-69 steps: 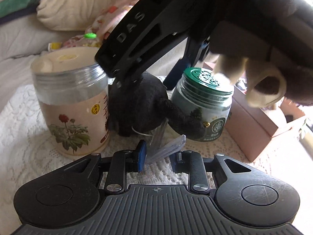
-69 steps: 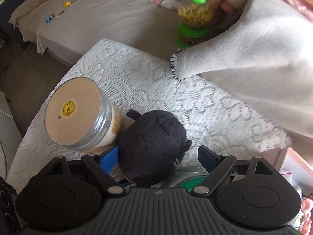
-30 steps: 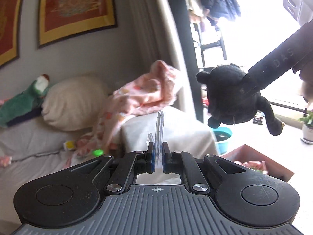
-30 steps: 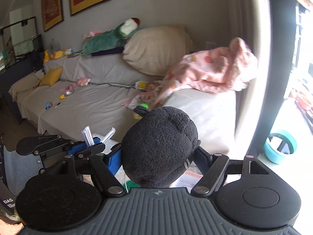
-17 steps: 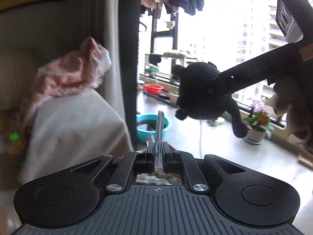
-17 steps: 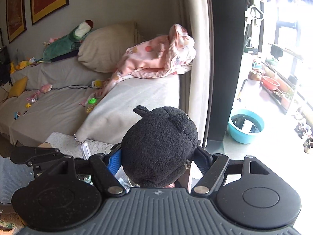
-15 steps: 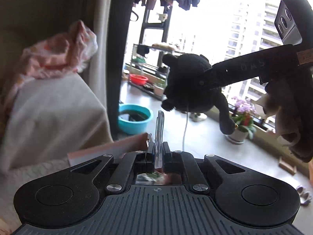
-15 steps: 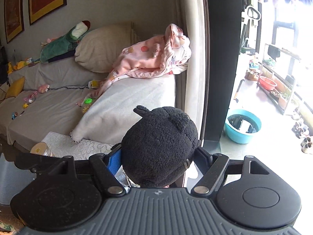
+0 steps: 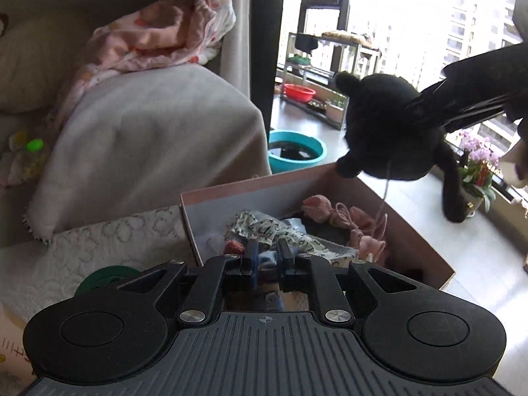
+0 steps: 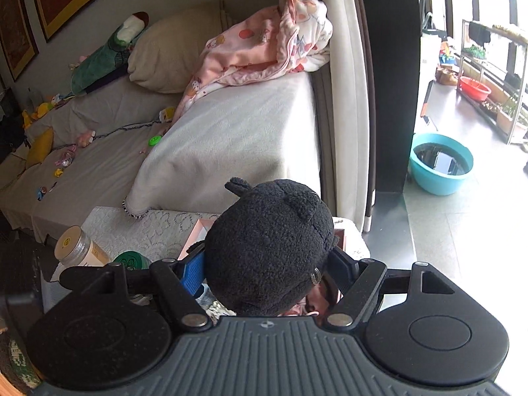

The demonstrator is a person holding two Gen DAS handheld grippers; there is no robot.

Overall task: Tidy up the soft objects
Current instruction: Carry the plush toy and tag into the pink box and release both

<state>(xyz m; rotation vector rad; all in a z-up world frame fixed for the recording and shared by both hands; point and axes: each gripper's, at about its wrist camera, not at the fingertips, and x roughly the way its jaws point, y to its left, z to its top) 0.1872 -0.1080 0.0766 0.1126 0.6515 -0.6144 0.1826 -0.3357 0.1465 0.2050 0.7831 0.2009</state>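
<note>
Pinching the black plush (image 10: 269, 247) between both fingers, the right claw (image 10: 267, 272) holds it in the air above the far edge of the pink box (image 9: 237, 191). In the left wrist view the plush (image 9: 389, 125) hangs clear of the box rim, one limb dangling. Box sits at the counter's (image 9: 109, 241) window-side end and holds pink and patterned soft items (image 9: 333, 217). Left claw (image 9: 266, 259) is low over the box's near edge, fingers slightly apart with nothing between them. Green-lidded jar (image 10: 130, 259) and tan-lidded jar (image 10: 77, 247) stand on the counter beside the box.
</note>
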